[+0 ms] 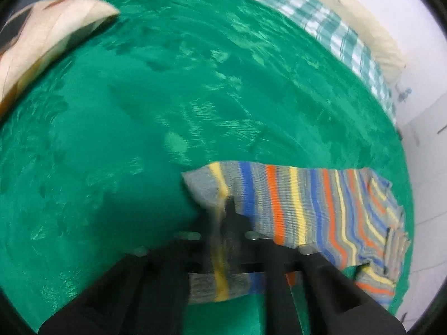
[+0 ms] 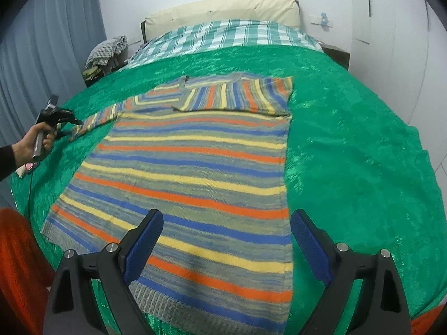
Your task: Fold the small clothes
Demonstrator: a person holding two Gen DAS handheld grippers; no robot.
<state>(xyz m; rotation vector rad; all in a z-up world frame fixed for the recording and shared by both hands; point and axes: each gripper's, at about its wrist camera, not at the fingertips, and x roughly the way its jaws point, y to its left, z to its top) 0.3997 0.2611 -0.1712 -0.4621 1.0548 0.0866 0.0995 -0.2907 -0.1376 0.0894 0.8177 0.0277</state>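
Left tool (image 1: 227,223) pinches striped sweater's (image 2: 195,173) sleeve cuff (image 1: 206,187).

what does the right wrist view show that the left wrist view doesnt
Only the right wrist view shows the whole striped sweater spread flat with one sleeve folded across the chest, the open right gripper over its hem, the grey curtain and a clothes pile. Only the left wrist view shows the left gripper close up, shut on the sleeve cuff, and a patterned pillow. Both show the green blanket, checked sheet and cream headboard.
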